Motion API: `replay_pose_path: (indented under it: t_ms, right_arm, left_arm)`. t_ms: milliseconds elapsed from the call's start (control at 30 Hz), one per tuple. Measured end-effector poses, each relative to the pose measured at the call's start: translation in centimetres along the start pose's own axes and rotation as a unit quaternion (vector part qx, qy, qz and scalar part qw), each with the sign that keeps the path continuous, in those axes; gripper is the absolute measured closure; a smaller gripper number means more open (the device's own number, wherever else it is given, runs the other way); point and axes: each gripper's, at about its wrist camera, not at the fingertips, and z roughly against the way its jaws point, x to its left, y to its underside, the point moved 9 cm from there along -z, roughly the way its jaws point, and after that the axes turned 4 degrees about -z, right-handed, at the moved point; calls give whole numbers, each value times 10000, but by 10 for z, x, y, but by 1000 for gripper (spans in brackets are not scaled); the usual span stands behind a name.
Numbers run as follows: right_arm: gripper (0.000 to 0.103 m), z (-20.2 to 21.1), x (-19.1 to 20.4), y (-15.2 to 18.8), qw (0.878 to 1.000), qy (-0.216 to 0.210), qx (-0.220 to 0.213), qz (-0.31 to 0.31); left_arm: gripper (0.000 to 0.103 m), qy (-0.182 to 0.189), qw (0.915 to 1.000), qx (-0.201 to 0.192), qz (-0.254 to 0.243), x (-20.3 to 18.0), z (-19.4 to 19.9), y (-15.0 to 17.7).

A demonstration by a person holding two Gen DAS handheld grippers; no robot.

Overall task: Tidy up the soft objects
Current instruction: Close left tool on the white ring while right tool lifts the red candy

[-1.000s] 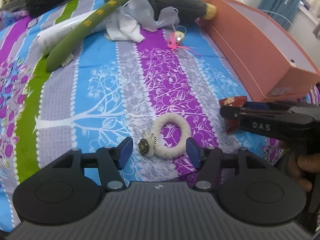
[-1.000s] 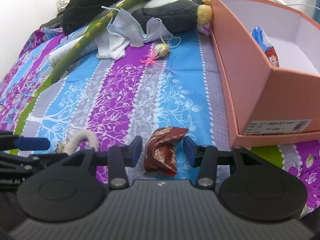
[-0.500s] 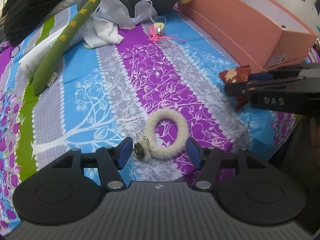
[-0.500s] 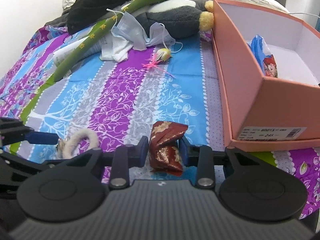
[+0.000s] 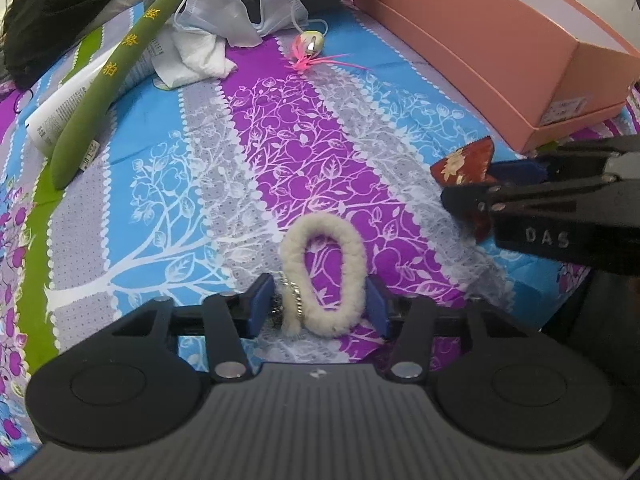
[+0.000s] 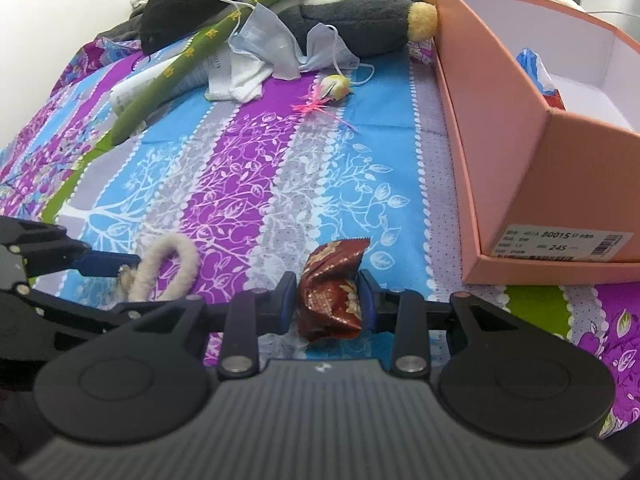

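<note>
The left gripper (image 5: 320, 307) has just been closing and now squeezes the fluffy cream hair tie (image 5: 323, 276) between its blue pads, the loop pressed into a narrow oval on the striped bedspread (image 5: 280, 128). Close by on its right, the right gripper (image 6: 328, 304) pinches a crumpled red brocade pouch (image 6: 334, 292), also lying on the bedspread. Just beyond the pouch sits the open pink box (image 6: 512, 152) with a blue item inside, and farther back lie a pink tasselled trinket (image 6: 332, 90), face masks (image 6: 276, 46), a long green plush (image 5: 120, 76) and a dark plush toy (image 6: 360, 20).
</note>
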Motion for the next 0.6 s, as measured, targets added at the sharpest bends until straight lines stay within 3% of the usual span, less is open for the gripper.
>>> replay_pose_path:
  t_ms: [133, 233, 467, 600]
  right_arm:
    - [68, 1, -2, -1, 10000, -12, -37, -66]
    - [69, 6, -6, -3, 9998, 13, -140, -162]
    - [69, 19, -21, -3, 9987, 44, -283, -433]
    - [69, 27, -20, -4, 9985, 28, -351, -413]
  left_arm:
    - [69, 0, 9998, 13, 174, -1, -1, -3]
    - [76, -22, 9994, 32, 352, 1, -1, -5]
    - [85, 148, 9931, -21, 1160, 7, 7, -8]
    - [87, 198, 9901, -140, 1381, 7, 17, -10]
